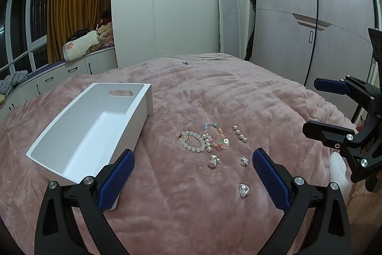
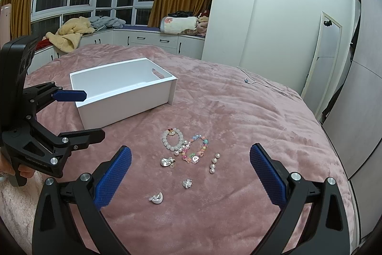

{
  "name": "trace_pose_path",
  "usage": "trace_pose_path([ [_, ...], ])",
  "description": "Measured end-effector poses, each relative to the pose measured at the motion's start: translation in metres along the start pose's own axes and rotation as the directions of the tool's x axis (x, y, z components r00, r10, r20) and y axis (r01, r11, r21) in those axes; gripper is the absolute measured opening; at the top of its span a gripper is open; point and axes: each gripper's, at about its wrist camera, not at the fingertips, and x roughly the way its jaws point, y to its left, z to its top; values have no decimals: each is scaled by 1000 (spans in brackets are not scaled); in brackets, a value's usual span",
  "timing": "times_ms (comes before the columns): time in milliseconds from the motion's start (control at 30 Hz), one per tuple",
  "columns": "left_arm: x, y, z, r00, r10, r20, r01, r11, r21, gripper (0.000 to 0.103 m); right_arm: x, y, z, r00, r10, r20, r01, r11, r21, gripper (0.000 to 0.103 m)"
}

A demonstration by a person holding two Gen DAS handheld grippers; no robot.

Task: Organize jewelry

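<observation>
Jewelry lies on a pink blanket [image 1: 214,97]: a white bead bracelet [image 1: 192,141] [image 2: 172,139], a coloured bead bracelet [image 1: 216,135] [image 2: 197,148], a short pearl strand [image 1: 239,133] [image 2: 214,163], and three small silver pieces [image 1: 213,161] [image 1: 244,160] [image 1: 243,190]. An empty white box [image 1: 71,159] [image 2: 100,109] stands to the left. My left gripper [image 1: 193,175] is open above the blanket, near the silver pieces. My right gripper [image 2: 190,170] is open, over the jewelry. Each gripper shows in the other's view, the right [image 1: 317,106] and the left [image 2: 93,112].
A necklace [image 1: 186,61] [image 2: 247,80] lies at the far end of the bed. A mirror [image 1: 229,18] leans on the wall beside wardrobes [image 1: 310,16]. A window seat with drawers [image 2: 152,40] holds blankets and clothes.
</observation>
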Motion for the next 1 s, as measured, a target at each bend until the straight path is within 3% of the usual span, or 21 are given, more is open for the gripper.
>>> trace_pose_path([
  [1000, 3, -1, -4, 1000, 0, -7, 0, 1000, 1, 100, 1, 0, -1, 1000, -1, -3, 1, 1000, 1, 98],
])
